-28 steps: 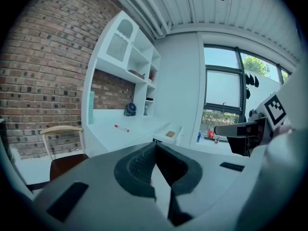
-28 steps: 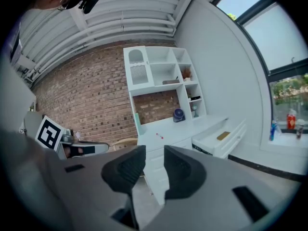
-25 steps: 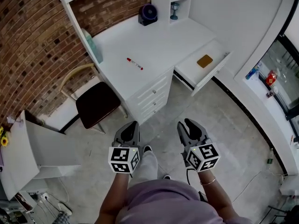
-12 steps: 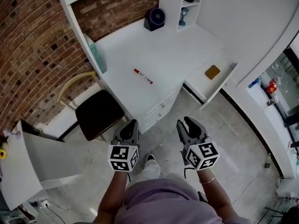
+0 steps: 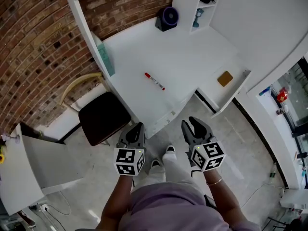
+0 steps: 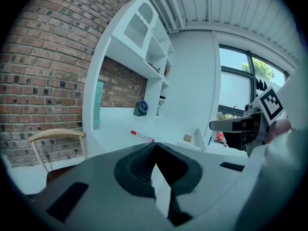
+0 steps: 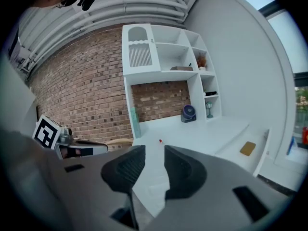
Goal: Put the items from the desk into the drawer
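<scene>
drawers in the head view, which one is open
The far-right drawer, pulled out with a tan pad lying in it; the stacked drawers below the red marker sit closed.

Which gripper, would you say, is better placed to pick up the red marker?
Right gripper, probably: its jaws stand apart, the left gripper is shut, and the drawer lies on that side.

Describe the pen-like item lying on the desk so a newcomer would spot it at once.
Start at the white desk set against the brick wall. Near the middle of its top lies a slim red-and-white marker. It is the only thin stick there; the dark round fan stands far back in the corner.
</scene>
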Available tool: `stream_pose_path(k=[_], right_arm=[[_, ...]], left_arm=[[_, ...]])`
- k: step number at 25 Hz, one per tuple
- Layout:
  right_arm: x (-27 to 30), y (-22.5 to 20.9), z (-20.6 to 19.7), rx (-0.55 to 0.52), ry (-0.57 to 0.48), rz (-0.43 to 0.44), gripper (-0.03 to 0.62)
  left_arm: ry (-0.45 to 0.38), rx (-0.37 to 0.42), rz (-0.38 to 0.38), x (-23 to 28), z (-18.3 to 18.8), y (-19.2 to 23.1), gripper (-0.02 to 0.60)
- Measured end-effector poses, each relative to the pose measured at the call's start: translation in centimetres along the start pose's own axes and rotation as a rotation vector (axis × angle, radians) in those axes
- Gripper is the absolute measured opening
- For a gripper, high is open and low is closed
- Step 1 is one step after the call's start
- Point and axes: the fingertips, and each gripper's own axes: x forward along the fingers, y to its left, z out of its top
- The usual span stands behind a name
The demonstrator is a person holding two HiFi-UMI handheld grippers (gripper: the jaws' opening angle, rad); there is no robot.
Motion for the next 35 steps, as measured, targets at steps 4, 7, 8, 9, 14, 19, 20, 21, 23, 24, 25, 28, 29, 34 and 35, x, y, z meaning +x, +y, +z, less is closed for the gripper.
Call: stream_pose_path(k=[4, 7, 8, 9, 14, 19, 20, 21, 23, 24, 25, 28, 29, 34, 35], right_arm=[[2.9, -0.2, 0.4, -0.026, 0.015, 0.023, 0.114], [5.3, -0.5, 0.7, -0.046, 0.026, 0.048, 0.114], [6.2, -0.5, 0.8, -0.055, 0.031, 0.058, 0.114], [7.0, -0.6, 0.9, -0.063, 0.037, 0.068, 0.114], [10.9, -1.3, 0.8, -0.077, 0.079, 0.117, 0.114], [14.8, -2.3, 0.5, -0.114, 0.132, 0.153, 0.114], [15.6, -2.5, 0.4, -0.123, 0.141, 0.162, 0.114], [16.3, -2.6, 0.4, -0.131, 0.149, 0.17, 0.114], [17.8, -2.9, 0.1, -0.144, 0.167, 0.189, 0.114], [18.4, -3.0, 0.0, -0.15, 0.176, 0.197, 0.114], [19.1, -3.1, -0.1, -0.157, 0.185, 0.204, 0.114], [20.9, -3.4, -0.6, -0.173, 0.215, 0.226, 0.114], [21.5, -3.5, -0.7, -0.177, 0.226, 0.233, 0.115], [24.3, -3.8, -1.7, -0.205, 0.281, 0.26, 0.123], [24.8, -3.8, -2.0, -0.213, 0.292, 0.264, 0.123]], left_arm=[[0.007, -0.006, 0.014, 1.1, 0.2, 1.3, -0.002], [0.007, -0.012, 0.031, 2.0, 0.6, 2.2, -0.002], [0.005, -0.013, 0.039, 2.3, 0.7, 2.6, -0.002], [0.003, -0.013, 0.047, 2.6, 0.9, 2.9, -0.002], [0.013, -0.032, 0.094, 4.0, 1.1, 4.4, -0.002], [0.027, -0.051, 0.141, 5.1, 1.2, 6.0, -0.002], [0.026, -0.056, 0.152, 5.4, 1.3, 6.3, -0.002], [0.025, -0.061, 0.164, 5.5, 1.4, 6.5, -0.002], [0.026, -0.07, 0.19, 5.8, 1.4, 6.9, -0.002], [0.028, -0.075, 0.202, 6.0, 1.4, 7.1, -0.002], [0.03, -0.079, 0.213, 6.1, 1.4, 7.3, -0.002], [0.033, -0.094, 0.244, 6.6, 1.4, 7.9, -0.002], [0.032, -0.099, 0.253, 6.8, 1.4, 8.1, -0.002], [0.029, -0.115, 0.288, 7.5, 1.6, 8.7, -0.002], [0.027, -0.118, 0.297, 7.6, 1.6, 8.9, -0.002]])
